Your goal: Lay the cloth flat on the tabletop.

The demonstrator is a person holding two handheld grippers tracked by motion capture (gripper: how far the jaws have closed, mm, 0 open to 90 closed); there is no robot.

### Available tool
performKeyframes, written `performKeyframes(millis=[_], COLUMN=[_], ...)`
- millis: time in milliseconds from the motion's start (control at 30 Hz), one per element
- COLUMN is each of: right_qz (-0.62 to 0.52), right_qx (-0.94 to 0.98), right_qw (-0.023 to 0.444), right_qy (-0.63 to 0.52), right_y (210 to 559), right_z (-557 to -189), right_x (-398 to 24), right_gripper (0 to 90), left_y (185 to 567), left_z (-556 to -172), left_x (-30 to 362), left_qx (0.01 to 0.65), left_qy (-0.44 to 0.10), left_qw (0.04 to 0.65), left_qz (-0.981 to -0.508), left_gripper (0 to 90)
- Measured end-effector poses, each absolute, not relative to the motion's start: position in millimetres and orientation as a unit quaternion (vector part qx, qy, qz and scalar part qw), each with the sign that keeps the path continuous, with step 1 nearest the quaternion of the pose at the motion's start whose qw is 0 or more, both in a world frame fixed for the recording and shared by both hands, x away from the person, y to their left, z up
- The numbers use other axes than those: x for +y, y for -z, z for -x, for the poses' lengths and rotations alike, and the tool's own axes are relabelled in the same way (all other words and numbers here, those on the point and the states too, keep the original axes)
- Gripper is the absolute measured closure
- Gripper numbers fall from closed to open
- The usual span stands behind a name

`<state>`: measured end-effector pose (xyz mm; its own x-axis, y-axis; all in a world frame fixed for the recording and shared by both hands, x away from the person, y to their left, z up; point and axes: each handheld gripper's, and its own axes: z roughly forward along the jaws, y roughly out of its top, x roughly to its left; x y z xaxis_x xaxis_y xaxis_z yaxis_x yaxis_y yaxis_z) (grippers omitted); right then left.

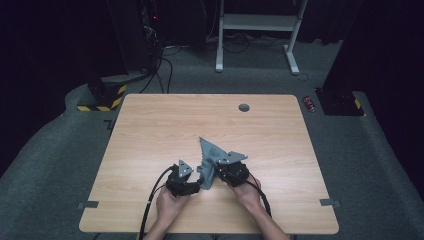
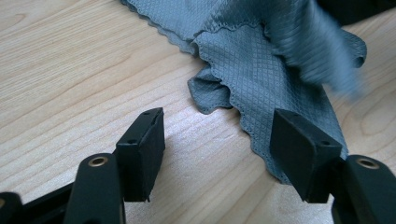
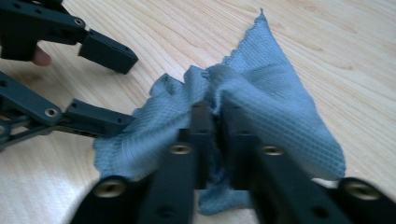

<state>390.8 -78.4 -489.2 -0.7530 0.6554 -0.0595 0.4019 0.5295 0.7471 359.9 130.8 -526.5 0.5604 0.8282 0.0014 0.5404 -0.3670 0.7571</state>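
A grey-blue waffle-weave cloth lies crumpled near the front middle of the wooden table. My right gripper is shut on a raised fold of the cloth, which bunches up between its pads. In the high view the right gripper comes in from the cloth's right side. My left gripper stands open just over the table, with the cloth's scalloped edge lying by its right jaw and bare wood between the pads. From the right gripper view the left gripper is open beside the cloth's left edge.
A round cable hole sits near the table's far edge. On the floor beyond stand a white metal frame, a yellow-and-black striped base and a red can. Bare wood surrounds the cloth.
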Motion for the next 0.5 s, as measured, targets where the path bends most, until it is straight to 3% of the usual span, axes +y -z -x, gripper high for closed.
performKeyframes(millis=[500], right_qz=[-0.373], right_qx=[0.818], right_qw=[0.198], right_qy=[-0.390], right_y=[467], right_z=[-412], right_x=[-127], right_gripper=[87.6], left_y=[527], left_z=[-360], left_x=[131], left_qx=[0.426], left_qy=[-0.196], left_qw=[0.368], left_qz=[-0.803], left_gripper=[35.8])
